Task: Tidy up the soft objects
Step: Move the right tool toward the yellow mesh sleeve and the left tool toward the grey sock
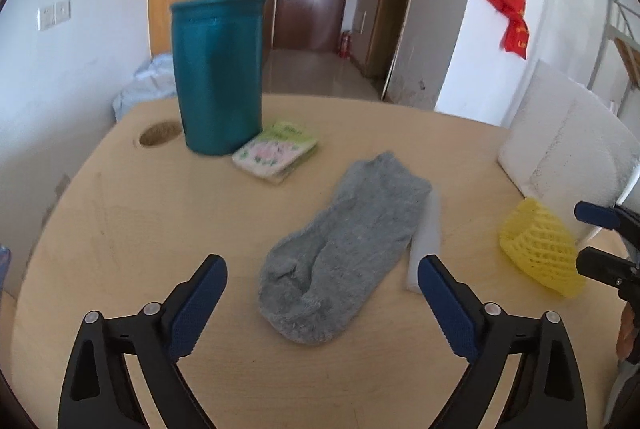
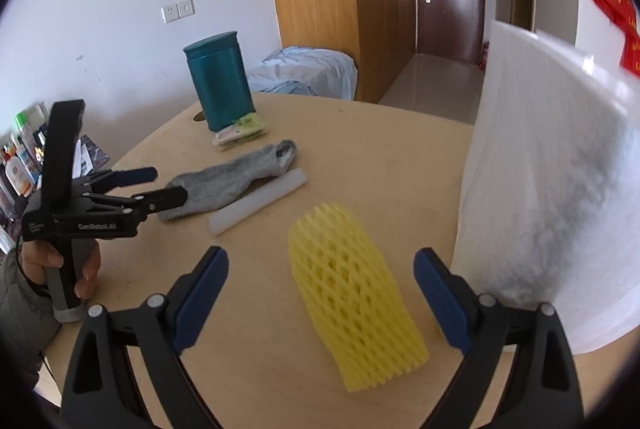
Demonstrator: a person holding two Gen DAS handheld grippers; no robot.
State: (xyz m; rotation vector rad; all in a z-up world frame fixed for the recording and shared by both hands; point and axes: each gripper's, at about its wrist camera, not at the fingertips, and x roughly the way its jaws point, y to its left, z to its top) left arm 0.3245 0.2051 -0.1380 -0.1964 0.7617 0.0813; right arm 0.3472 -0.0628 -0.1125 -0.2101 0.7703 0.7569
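Observation:
A grey sock lies on the wooden table, directly ahead of my open, empty left gripper. A white foam strip lies along the sock's right side. A yellow foam net sleeve lies between the fingers of my open, empty right gripper. The sock and the strip also show in the right wrist view, with the left gripper at the sock's near end. The sleeve shows at the right of the left wrist view, beside the right gripper.
A tall teal canister stands at the table's far left, next to a round cable hole. A small floral packet lies at its base. A large white foam sheet stands at the table's right edge.

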